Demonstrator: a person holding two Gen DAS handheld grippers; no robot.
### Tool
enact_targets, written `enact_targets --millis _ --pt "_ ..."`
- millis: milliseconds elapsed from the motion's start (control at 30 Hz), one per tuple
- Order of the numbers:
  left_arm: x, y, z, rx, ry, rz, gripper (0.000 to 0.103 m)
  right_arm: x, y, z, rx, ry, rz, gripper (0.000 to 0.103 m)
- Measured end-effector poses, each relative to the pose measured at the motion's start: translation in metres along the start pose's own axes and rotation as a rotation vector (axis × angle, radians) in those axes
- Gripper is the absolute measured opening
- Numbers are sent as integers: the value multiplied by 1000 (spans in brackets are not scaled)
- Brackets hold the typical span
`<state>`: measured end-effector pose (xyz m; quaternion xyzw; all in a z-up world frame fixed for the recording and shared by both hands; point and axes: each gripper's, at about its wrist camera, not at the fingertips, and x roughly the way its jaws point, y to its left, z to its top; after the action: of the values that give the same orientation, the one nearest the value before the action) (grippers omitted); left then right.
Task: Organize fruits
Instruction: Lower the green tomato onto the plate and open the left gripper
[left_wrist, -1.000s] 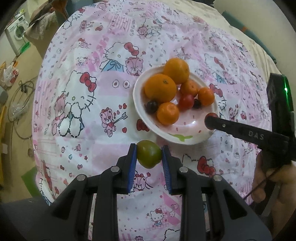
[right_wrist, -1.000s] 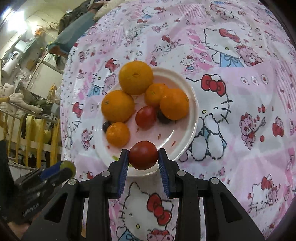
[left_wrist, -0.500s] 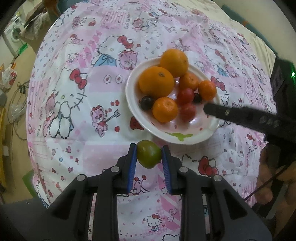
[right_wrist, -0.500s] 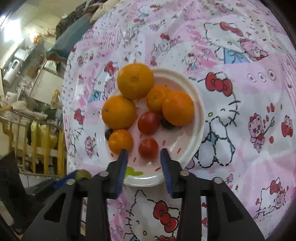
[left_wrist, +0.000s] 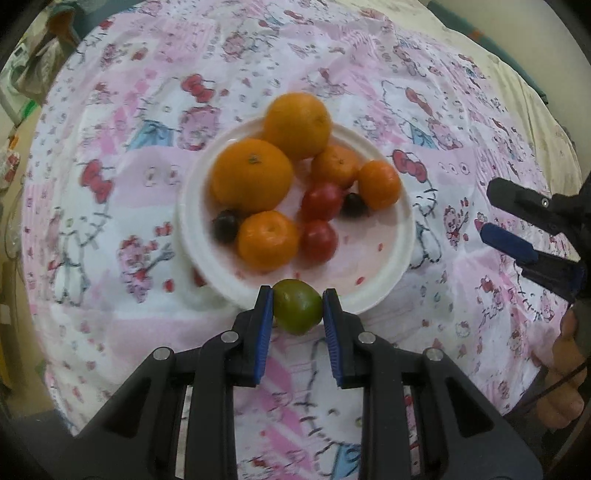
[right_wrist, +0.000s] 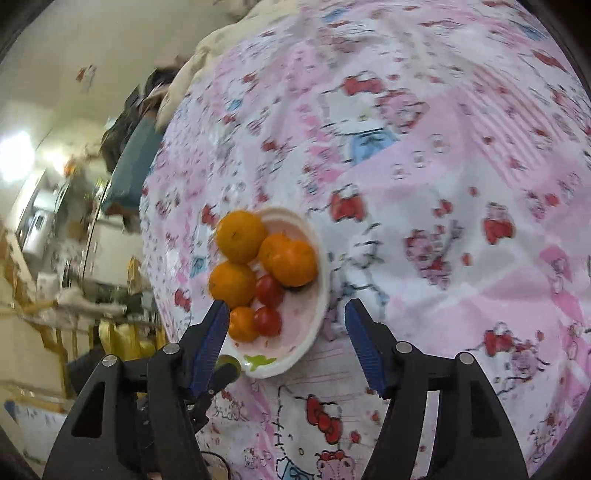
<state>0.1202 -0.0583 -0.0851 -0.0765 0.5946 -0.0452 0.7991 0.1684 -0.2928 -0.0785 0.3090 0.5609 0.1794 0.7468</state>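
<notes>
A white plate (left_wrist: 384, 273) on the Hello Kitty cloth holds several oranges (left_wrist: 251, 181), two red tomatoes (left_wrist: 318, 240) and two dark grapes (left_wrist: 225, 229). My left gripper (left_wrist: 297, 312) is shut on a green tomato (left_wrist: 297, 310) and holds it over the plate's near rim. My right gripper (right_wrist: 284, 314) is open and empty, drawn back to the right of the plate (right_wrist: 317, 325); it shows at the right edge of the left wrist view (left_wrist: 498, 218). The green tomato (right_wrist: 229, 363) also shows low left in the right wrist view.
The pink patterned cloth (left_wrist: 110, 221) covers a round table. Beyond its left edge lies a cluttered room floor with furniture (right_wrist: 55, 258). A hand (left_wrist: 565, 369) holds the right gripper at the right edge.
My right gripper let the red tomato go onto the plate, opened wide and drew back to the right. My left gripper moved forward with the green tomato to the plate's rim.
</notes>
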Motion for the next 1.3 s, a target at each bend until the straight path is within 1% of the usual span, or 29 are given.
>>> enact_targets --millis 100,233,300,367,500,567,600,633,700,800,900,967,1033,1100,1133,1167,1200,1300 --pt "9 -9 6 13 -11 23 23 0 -6 3 25 -4 -4 68" --pt "24 -7 11 -19 17 56 23 -1 -2 6 0 -11 -10 68" --pt "26 -6 12 -29 15 43 23 0 -1 7 -7 -13 -16 68" --pt "27 -8 13 -26 13 40 24 2 -5 8 18 -13 -7 68" --pt "27 -14 12 0 26 66 26 2 -7 8 15 -3 -5 68" --pt "28 -15 12 -3 32 67 33 3 -2 8 -1 -5 0 68" --pt "28 -14 13 -8 32 69 43 2 0 7 -6 -5 3 68" --pt "26 -14 12 -11 29 72 61 3 1 7 -10 -5 5 68" --pt "23 -11 12 -23 21 85 77 4 5 8 -20 -2 6 68" --pt "16 -9 12 -27 17 95 78 6 8 6 -33 3 6 68" --pt "7 -8 13 -34 2 80 78 5 11 6 -40 3 10 68" --pt "-2 -7 14 -29 -17 99 78 4 15 6 -56 -3 7 68" --pt "-12 -6 15 -15 -40 144 78 2 21 4 -95 -20 -15 69" --pt "-19 -5 17 -16 -60 149 78 -1 27 2 -137 -32 -34 75" --pt "-25 -3 16 -16 -74 153 78 -3 33 -1 -169 -40 -46 83" --pt "-31 -1 16 -13 -89 160 78 -5 37 -3 -192 -50 -55 88" --pt "-33 1 16 -11 -99 166 78 -8 39 -5 -209 -59 -63 89" --pt "-51 9 11 -9 -151 173 78 -16 50 -14 -277 -90 -91 98"
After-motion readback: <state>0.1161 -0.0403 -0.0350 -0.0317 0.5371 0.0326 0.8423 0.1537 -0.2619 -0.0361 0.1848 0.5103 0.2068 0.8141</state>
